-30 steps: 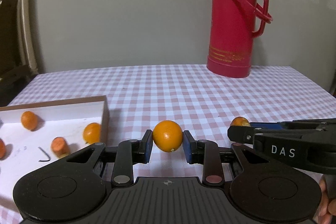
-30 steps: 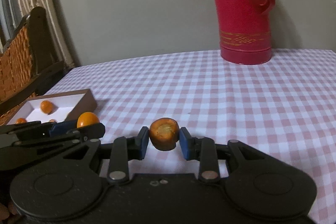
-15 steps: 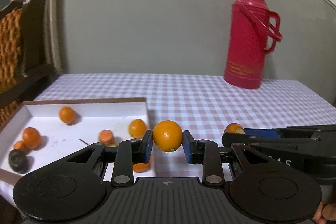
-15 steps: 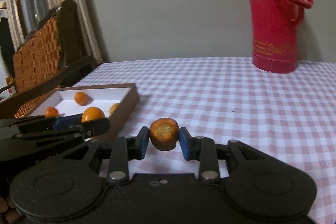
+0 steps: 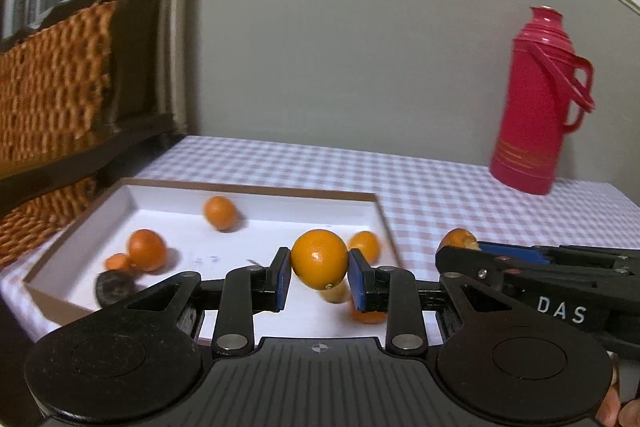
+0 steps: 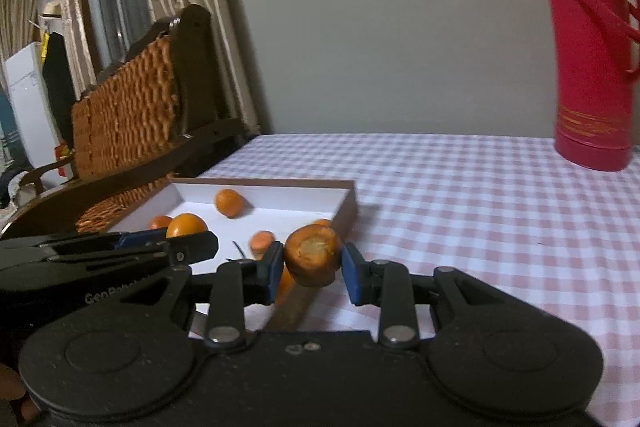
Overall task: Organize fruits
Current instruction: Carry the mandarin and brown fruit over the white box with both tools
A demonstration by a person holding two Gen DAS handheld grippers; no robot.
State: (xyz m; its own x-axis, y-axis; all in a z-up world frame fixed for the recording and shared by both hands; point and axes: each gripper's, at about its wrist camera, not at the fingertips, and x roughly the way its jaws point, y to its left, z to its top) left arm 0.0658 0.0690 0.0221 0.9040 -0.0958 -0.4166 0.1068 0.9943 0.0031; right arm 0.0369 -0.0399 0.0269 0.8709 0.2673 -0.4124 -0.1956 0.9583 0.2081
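Observation:
My left gripper (image 5: 319, 277) is shut on a round orange (image 5: 319, 259) and holds it above the near right part of a shallow white box with brown walls (image 5: 256, 188). Several small oranges (image 5: 146, 249) and a dark fruit (image 5: 114, 289) lie in the box. My right gripper (image 6: 308, 267) is shut on a rough, flat-topped orange fruit (image 6: 313, 254) and holds it above the box's right wall (image 6: 347, 205). Each gripper shows side-on in the other's view: the right one (image 5: 458, 249), the left one (image 6: 188, 237).
The box sits at the left end of a table with a pink checked cloth (image 5: 440, 195). A red thermos jug (image 5: 536, 107) stands at the far right by the grey wall. A dark wood and wicker chair (image 6: 132, 123) stands left of the table.
Both grippers have swung left with their fruits still held. The box has come from the left edge to under the left gripper, and the thermos has shifted right and farther off.

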